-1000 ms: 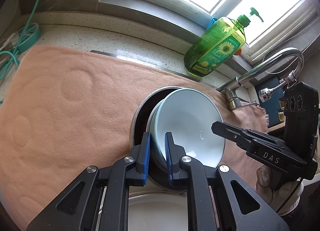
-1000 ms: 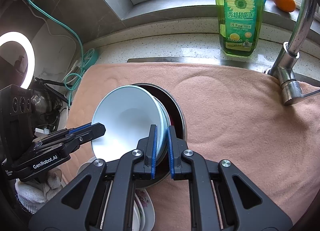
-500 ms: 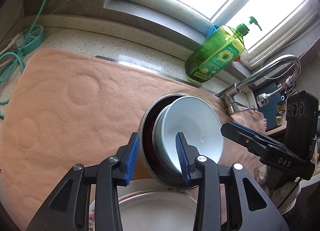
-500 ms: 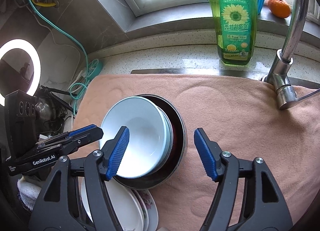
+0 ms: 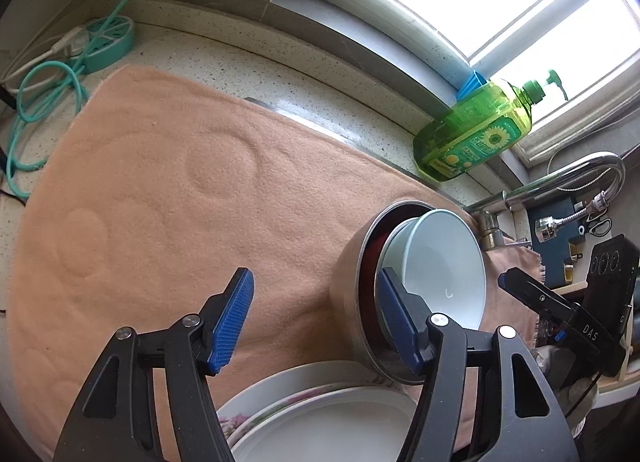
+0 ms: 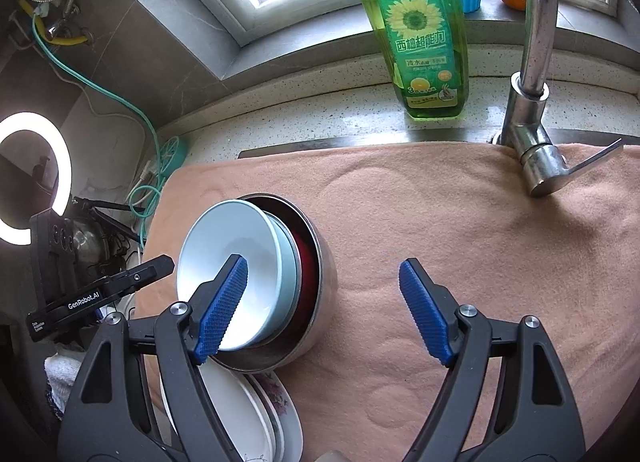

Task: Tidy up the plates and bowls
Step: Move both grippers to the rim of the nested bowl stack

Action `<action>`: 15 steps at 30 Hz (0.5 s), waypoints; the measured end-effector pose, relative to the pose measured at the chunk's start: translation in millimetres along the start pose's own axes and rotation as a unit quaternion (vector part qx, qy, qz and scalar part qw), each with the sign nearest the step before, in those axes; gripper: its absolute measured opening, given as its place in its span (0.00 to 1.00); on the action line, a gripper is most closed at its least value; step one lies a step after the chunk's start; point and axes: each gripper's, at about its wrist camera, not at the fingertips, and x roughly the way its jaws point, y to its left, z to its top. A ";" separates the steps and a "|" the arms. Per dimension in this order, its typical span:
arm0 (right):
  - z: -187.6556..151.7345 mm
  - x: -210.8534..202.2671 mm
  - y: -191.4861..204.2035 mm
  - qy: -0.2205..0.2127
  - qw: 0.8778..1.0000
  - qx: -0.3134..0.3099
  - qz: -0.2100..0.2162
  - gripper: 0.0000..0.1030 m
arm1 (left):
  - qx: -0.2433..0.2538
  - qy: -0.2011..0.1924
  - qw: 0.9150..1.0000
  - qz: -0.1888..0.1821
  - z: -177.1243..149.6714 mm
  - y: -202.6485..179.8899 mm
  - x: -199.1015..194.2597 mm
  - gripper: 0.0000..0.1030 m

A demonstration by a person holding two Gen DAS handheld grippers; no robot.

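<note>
A pale blue bowl (image 5: 444, 270) (image 6: 228, 238) sits nested on other bowls inside a steel bowl (image 5: 346, 294) (image 6: 326, 282) on a peach towel (image 5: 160, 202). A stack of white plates (image 5: 320, 414) (image 6: 248, 414) lies just in front of it. My left gripper (image 5: 316, 318) is left of the stack, its jaws opening, with only towel and the steel bowl's wall seen between the pads. My right gripper (image 6: 324, 310) is right of the stack, jaws opening wide; its left pad overlaps the pale bowl in the picture without pressing on it.
A green dish soap bottle (image 6: 420, 34) and a chrome faucet (image 6: 532, 62) stand at the back by the window. A teal power strip (image 5: 104, 42) with cables lies at the far left. A ring light (image 6: 36, 178) glows beyond the counter's left end.
Both grippers were shut on the rim of the nested bowls; both have let go, opened and drawn away to either side. The bowls stay in the steel bowl.
</note>
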 end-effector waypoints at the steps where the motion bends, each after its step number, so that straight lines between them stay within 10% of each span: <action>1: -0.4 0.3 -3.7 0.001 1.000 0.006 0.000 0.78 | -0.004 0.002 1.000 0.000 -0.7 2.7 1.1 0.62; 15: -16.6 13.0 -32.7 0.033 0.996 0.072 0.044 0.77 | -0.008 0.012 1.000 -0.012 -6.8 9.0 7.9 0.59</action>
